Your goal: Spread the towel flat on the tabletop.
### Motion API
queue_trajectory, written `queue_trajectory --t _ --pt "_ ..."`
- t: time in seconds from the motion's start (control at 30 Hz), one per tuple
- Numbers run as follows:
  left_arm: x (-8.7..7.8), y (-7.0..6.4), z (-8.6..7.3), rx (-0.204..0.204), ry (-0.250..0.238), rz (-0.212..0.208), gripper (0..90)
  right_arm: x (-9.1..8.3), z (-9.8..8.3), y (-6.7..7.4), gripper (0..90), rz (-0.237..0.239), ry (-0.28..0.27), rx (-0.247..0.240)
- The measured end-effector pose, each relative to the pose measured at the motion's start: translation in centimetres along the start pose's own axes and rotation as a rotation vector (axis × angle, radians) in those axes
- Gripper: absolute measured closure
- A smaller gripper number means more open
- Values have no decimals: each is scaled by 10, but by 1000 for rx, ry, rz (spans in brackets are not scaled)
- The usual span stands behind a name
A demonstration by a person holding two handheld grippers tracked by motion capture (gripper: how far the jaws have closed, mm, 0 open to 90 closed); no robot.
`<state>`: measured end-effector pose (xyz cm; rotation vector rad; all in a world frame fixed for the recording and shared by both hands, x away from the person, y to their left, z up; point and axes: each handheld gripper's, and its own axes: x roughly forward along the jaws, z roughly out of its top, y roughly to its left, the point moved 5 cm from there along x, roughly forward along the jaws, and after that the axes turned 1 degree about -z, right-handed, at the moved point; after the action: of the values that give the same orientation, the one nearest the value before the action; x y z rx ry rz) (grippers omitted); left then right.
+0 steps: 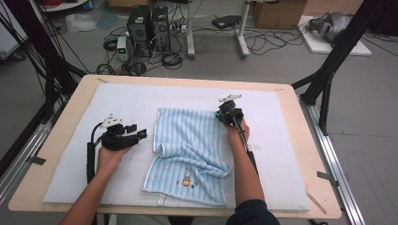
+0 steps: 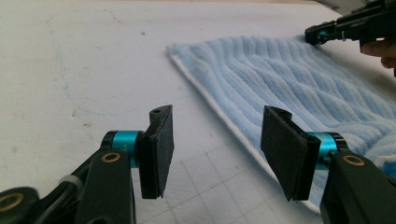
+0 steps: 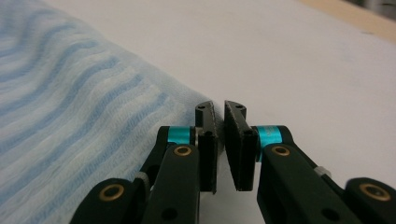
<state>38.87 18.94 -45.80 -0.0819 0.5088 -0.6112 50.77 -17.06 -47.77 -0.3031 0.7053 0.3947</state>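
Note:
A light blue striped towel (image 1: 192, 145) lies rumpled on the white mat (image 1: 291, 140), its near part folded over and showing a small embroidered animal. My left gripper (image 1: 142, 134) rests over the mat just left of the towel's left edge (image 2: 219, 116); its jaws stand open with nothing between them (image 2: 217, 114). My right gripper (image 1: 221, 114) is at the towel's far right corner. In the right gripper view its jaws (image 3: 218, 106) are shut to a thin slit beside the towel's edge (image 3: 70, 116), and I see no cloth between the pads. The left gripper view also catches the right gripper (image 2: 317, 35) at that corner.
The mat covers most of a wooden table (image 1: 324, 197). Bare mat stretches to the left, behind and to the right of the towel. Beyond the table are computer towers (image 1: 150, 26), cables and black frame posts (image 1: 328, 70) on the floor.

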Motion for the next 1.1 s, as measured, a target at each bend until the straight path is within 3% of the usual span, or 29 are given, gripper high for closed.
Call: queue_trajectory --t 0.07,0.1,0.13,0.27,0.4,0.5,0.77,0.87,0.97,1.1 --pt "1 -1 0 4 4 -2 445 -3 -3 -12 832 -79 -3 43" --pt "1 -1 -1 4 7 -3 445 -4 -5 -16 807 -87 -3 75" --pt "2 -2 -1 4 5 -2 445 -3 -7 -18 756 -66 0 106" --pt "6 0 0 11 -1 7 451 -13 -6 -16 644 -8 -60 122" --pt "13 1 8 6 12 -8 456 -30 -9 -14 609 71 -100 108" --pt "23 0 17 4 4 -18 467 -47 -15 -11 603 176 -137 90" --pt "60 3 39 -19 13 -51 543 -88 -41 -2 571 320 -176 55" --pt "79 9 48 -28 40 -26 575 -97 -49 2 543 356 -132 35" --pt "98 14 56 -34 64 3 598 -107 -53 7 544 363 -168 11" --pt "125 19 59 -5 133 52 610 -115 -60 11 544 373 -183 6"
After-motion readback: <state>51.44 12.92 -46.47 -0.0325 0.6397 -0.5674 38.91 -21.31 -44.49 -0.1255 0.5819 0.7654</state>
